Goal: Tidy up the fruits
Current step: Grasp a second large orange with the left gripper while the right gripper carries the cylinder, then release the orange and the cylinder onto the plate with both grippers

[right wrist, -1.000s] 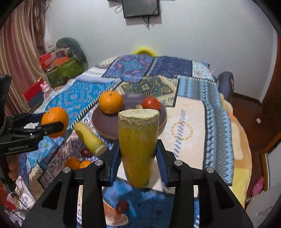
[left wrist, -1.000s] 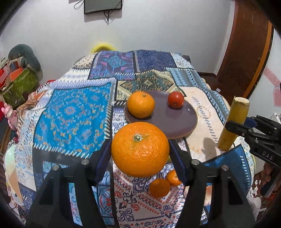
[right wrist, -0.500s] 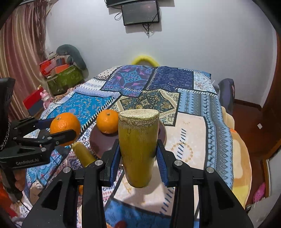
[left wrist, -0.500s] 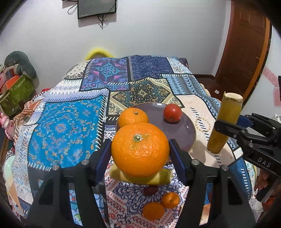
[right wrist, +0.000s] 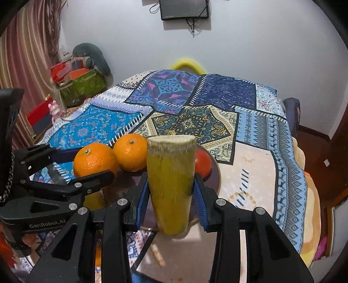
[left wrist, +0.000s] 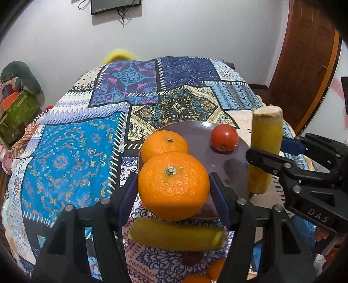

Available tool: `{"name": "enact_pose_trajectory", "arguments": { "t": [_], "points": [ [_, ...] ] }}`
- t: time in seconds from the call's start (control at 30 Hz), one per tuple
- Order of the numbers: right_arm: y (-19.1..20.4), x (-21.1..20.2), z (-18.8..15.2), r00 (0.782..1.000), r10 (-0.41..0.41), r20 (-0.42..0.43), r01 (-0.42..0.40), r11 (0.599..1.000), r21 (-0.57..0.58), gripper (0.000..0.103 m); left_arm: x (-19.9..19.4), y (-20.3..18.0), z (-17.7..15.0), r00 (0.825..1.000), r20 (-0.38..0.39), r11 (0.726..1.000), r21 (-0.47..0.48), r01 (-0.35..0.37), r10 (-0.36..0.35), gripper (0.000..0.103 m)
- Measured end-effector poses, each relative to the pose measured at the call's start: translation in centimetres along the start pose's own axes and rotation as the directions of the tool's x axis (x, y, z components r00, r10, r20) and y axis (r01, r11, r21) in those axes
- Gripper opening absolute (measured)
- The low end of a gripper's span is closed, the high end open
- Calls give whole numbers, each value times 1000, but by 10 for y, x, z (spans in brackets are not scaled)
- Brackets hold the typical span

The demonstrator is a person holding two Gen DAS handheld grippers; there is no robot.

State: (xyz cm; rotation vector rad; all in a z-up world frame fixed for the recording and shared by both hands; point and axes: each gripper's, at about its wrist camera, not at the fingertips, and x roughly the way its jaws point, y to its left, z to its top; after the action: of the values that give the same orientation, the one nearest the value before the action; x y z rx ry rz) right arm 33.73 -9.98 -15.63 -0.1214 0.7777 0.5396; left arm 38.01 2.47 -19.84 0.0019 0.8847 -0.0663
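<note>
Both grippers have neared the plate [left wrist: 230, 167], fingers clamped on an orange [left wrist: 174, 185] and seemingly a cane piece [right wrist: 171, 182].

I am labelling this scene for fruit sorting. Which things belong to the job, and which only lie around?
Job:
- orange in left hand-held gripper
- yellow-green stalk piece in right hand-held gripper
- plate with second orange and tomato
- yellow piece on cloth

Lying about:
- wall screen
- green box
- patchwork cloth

Plate [left wrist: 217, 161] centre lies free between orange [left wrist: 164, 145] and tomato [left wrist: 224, 137].
</note>
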Motion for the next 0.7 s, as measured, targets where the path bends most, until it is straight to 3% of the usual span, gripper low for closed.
{"name": "enact_pose_trajectory", "arguments": {
  "t": [0.7],
  "points": [
    [-17,32,0,997,67,-43,-65,997,49,33,22,0,-7,1000,-17,1000,7,17,-17,66]
  ]
}}
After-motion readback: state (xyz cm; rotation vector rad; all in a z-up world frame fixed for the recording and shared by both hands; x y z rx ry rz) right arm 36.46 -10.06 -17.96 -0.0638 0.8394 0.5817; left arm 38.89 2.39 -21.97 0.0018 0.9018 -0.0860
